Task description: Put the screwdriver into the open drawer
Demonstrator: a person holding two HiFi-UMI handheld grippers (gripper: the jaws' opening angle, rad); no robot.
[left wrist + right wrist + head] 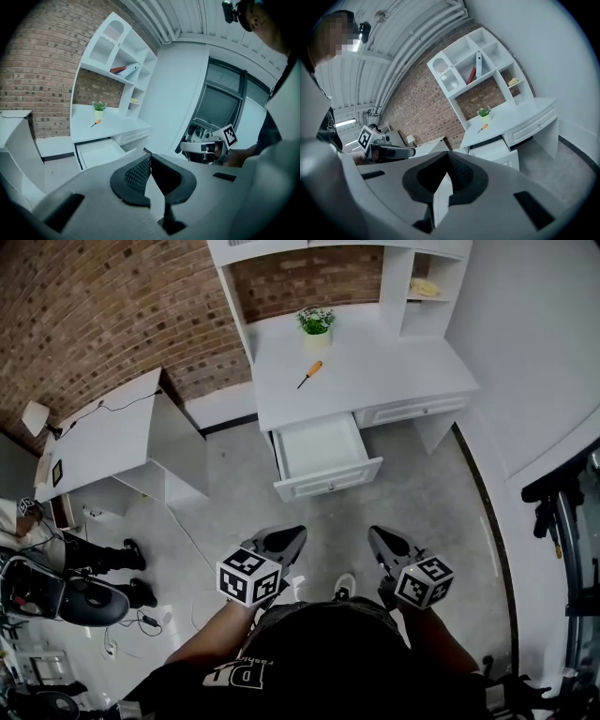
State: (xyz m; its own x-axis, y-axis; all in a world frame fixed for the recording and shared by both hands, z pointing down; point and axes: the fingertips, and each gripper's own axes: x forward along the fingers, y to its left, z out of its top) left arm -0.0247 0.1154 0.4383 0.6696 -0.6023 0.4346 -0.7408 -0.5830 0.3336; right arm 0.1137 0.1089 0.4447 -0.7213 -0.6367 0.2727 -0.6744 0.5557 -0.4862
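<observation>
left gripper, right gripper: jaws clenched, empty | screwdriver on desk | drawer open | shirt print unreadable

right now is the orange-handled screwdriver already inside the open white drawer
No, the orange-handled screwdriver lies on the white desk top near the small potted plant, outside the open white drawer.

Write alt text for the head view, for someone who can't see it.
Seen from above, a person stands facing a white desk whose drawer is pulled open, with an orange-handled screwdriver lying on the desktop near a small potted plant. The left hand-held gripper and right hand-held gripper are held low in front, both shut and holding nothing.
</observation>
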